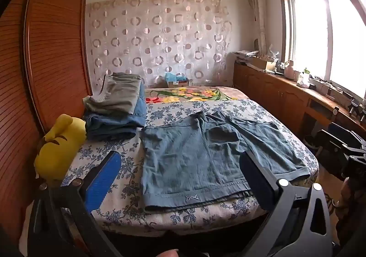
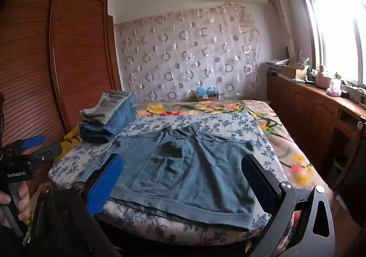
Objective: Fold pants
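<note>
— What does your left wrist view show?

— My left hand-held gripper (image 1: 180, 170) stands spread as wide as it goes, holding and touching nothing. Between and beyond its fingers one pair of blue denim shorts (image 1: 212, 156) lies flat on the bed (image 1: 109, 213), hems nearest me. At the bed's left edge I count one stack of folded clothes (image 1: 116, 110), grey on top of blue denim, and one yellow plush toy (image 1: 59, 147) just beside it.

— And the right wrist view?

— My right hand-held gripper (image 2: 183, 177) is also fully spread and empty, hovering over the near hem of the same shorts (image 2: 189, 172). One folded stack (image 2: 107, 117) sits at the far left. At the left edge my left hand (image 2: 13, 202) grips the other gripper's handle. So: two grippers, one pair of shorts, one stack.
</note>
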The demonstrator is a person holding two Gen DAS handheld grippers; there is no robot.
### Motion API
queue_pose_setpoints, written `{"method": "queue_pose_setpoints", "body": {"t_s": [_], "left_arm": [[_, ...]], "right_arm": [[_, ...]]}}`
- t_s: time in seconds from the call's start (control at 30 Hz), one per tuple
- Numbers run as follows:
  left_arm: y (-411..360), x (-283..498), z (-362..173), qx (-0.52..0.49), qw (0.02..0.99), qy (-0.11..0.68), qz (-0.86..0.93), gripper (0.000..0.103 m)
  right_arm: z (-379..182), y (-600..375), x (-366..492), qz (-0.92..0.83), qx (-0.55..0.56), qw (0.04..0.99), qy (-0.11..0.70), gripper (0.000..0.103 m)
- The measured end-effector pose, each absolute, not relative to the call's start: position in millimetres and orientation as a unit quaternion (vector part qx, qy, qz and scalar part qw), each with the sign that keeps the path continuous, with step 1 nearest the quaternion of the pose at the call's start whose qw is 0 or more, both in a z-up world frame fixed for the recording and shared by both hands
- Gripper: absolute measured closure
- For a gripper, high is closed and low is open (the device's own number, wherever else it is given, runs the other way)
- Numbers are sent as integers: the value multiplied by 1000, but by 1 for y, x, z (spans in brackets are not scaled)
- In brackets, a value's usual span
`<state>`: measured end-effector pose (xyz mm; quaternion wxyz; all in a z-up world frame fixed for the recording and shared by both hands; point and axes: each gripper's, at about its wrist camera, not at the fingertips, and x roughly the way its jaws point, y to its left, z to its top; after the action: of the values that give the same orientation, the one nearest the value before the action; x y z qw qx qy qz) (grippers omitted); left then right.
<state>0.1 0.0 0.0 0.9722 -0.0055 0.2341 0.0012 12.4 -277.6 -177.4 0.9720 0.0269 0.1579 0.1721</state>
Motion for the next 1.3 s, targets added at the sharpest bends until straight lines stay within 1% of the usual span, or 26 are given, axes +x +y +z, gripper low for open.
{"method": "queue_pose_setpoints", "body": {"t_s": [1.3], "left_arm": [[0, 0, 0, -6, 974, 226, 1, 0]], "right_arm": [[-177, -275, 8, 180, 28, 972, 150, 0]]}}
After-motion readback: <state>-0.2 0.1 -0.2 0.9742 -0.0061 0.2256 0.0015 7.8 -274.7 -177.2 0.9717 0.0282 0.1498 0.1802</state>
